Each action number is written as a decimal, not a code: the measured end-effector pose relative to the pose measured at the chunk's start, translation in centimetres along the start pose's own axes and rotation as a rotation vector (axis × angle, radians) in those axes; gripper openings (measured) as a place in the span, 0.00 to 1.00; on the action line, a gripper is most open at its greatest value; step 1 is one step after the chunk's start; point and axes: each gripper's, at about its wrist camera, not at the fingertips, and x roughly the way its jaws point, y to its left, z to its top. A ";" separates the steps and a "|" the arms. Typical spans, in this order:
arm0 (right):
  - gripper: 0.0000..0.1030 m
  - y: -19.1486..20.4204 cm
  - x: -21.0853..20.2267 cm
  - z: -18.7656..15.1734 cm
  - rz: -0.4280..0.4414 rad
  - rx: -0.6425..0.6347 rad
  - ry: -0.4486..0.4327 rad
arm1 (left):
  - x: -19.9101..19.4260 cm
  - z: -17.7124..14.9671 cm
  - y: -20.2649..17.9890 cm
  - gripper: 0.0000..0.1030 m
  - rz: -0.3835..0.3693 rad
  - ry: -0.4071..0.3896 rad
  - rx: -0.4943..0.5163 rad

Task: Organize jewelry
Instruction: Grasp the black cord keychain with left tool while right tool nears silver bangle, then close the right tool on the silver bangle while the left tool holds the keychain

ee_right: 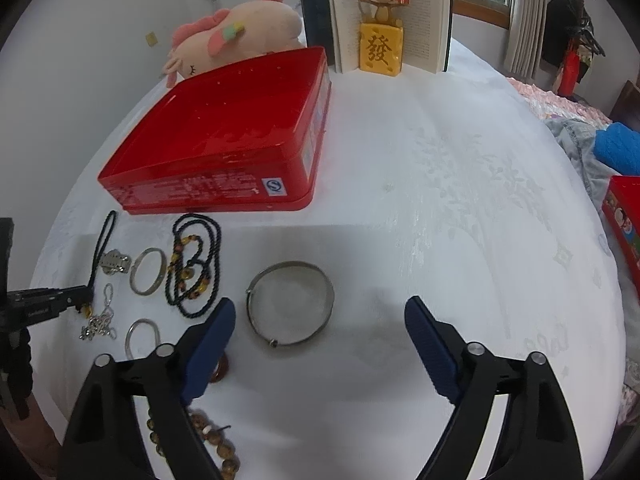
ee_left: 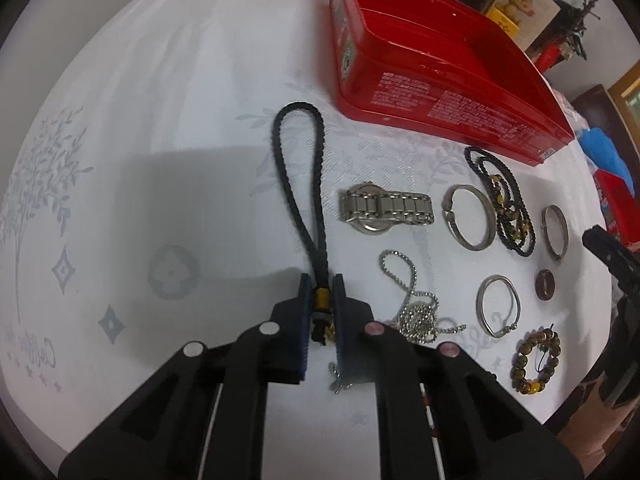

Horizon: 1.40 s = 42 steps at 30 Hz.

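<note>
Left gripper [ee_left: 320,300]: clamped on the yellow-wound end of the black braided cord [ee_left: 300,184], loop trailing flat on the cloth toward the tin; likely gripped at the stiff knot for a firm hold.
Right gripper [ee_right: 320,328]: jaws wide apart, nothing between them; poised low over the silver bangle [ee_right: 290,304], which lies nearer the left finger.
Red tin [ee_right: 224,136]: open and empty at the far side, seemingly the destination.
Remaining jewelry: watch [ee_left: 386,208], chain [ee_left: 416,304], bead bracelet [ee_left: 536,356], still in loose rows on the white tablecloth [ee_right: 440,200].
Progress: early, nothing yet in the tin.
</note>
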 end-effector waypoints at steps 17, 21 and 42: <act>0.41 -0.2 3.3 1.5 0.044 -0.007 0.109 | -0.2 1.5 -0.5 0.08 -0.031 -0.051 -0.009; 0.41 1.0 2.0 1.6 0.065 -0.038 0.084 | -0.3 1.0 -0.2 0.08 -0.032 -0.052 -0.007; 0.06 5.3 5.7 1.9 0.080 -0.140 0.172 | 0.0 0.9 0.3 0.08 -0.057 -0.059 0.003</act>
